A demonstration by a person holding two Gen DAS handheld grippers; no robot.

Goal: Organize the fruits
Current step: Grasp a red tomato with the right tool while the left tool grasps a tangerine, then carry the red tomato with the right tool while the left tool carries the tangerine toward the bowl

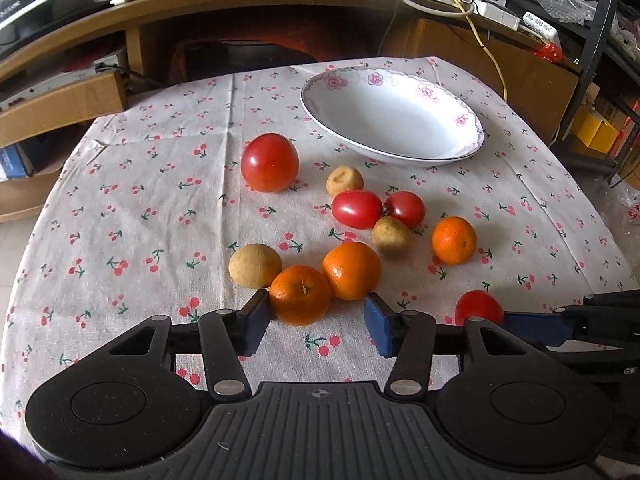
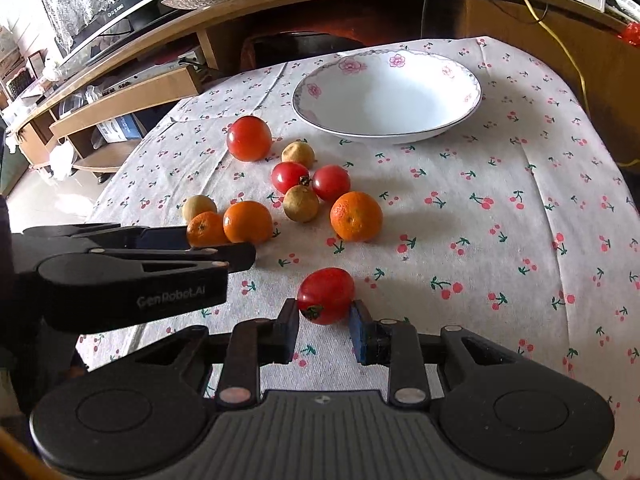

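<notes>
Nearest the lens, the right tongs (image 2: 324,322) bracket a small red tomato (image 2: 325,295) close to the near edge of the bench; the black pad touches its left flank, while the blue pad sits just beside its right, so whether the grip bears is hard to tell. The left tongs (image 1: 316,312) stand wide around the nearest orange (image 1: 300,295), the black pad against it and the blue pad clear. The empty flowered bowl (image 2: 460,116) waits toward the far edge, well apart from both.

To do this well, I judge each pair should close gently, centred at the fruit's widest girth, since a tomato bruises and round skins squirt out sideways. The neighbouring orange (image 1: 351,270) touches the target, so lift straight up.
</notes>
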